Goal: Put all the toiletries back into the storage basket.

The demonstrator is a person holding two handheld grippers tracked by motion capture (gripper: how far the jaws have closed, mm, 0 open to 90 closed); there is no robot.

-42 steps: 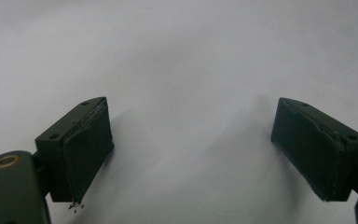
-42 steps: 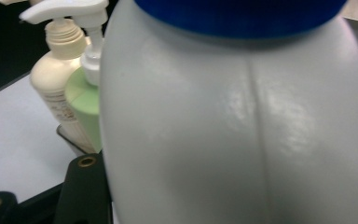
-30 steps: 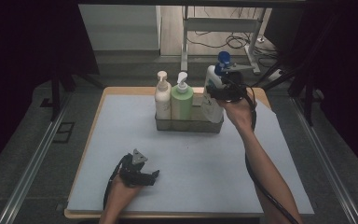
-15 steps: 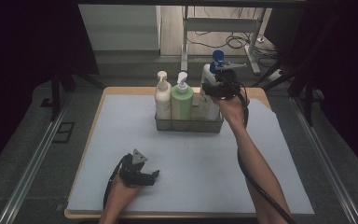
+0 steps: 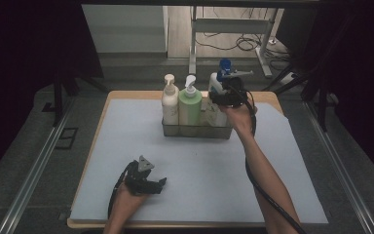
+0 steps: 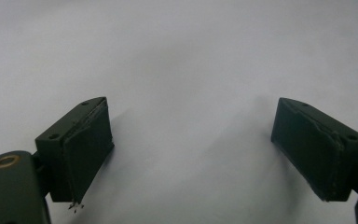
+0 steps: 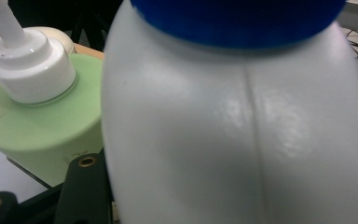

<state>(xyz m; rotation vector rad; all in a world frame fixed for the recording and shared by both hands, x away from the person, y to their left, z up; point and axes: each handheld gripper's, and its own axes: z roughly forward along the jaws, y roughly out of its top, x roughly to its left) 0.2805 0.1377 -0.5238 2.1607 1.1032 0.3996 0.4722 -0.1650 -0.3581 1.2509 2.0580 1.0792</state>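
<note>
My right gripper (image 5: 222, 94) is shut on a white bottle (image 5: 215, 84) with a blue cap (image 5: 225, 66). It holds the bottle upright at the right end of a clear caddy (image 5: 197, 130). In the right gripper view the white bottle (image 7: 242, 126) is close up, with one black finger (image 7: 81, 191) along its left side. A cream pump bottle (image 5: 170, 100) and a green pump bottle (image 5: 190, 105) stand in the caddy to its left. My left gripper (image 5: 158, 185) rests open on the white mat (image 5: 199, 170), with nothing between its pads (image 6: 81, 149).
The caddy stands at the mat's far middle. The wooden table edge (image 5: 175, 225) runs along the front. Metal rails (image 5: 34, 165) flank the table, and a desk frame with cables (image 5: 233, 34) stands beyond it. The green bottle (image 7: 42, 126) sits right beside the held bottle.
My right hand has carried the white bottle left and slightly down, closer to the caddy's right end. The left gripper has stayed where it was.
</note>
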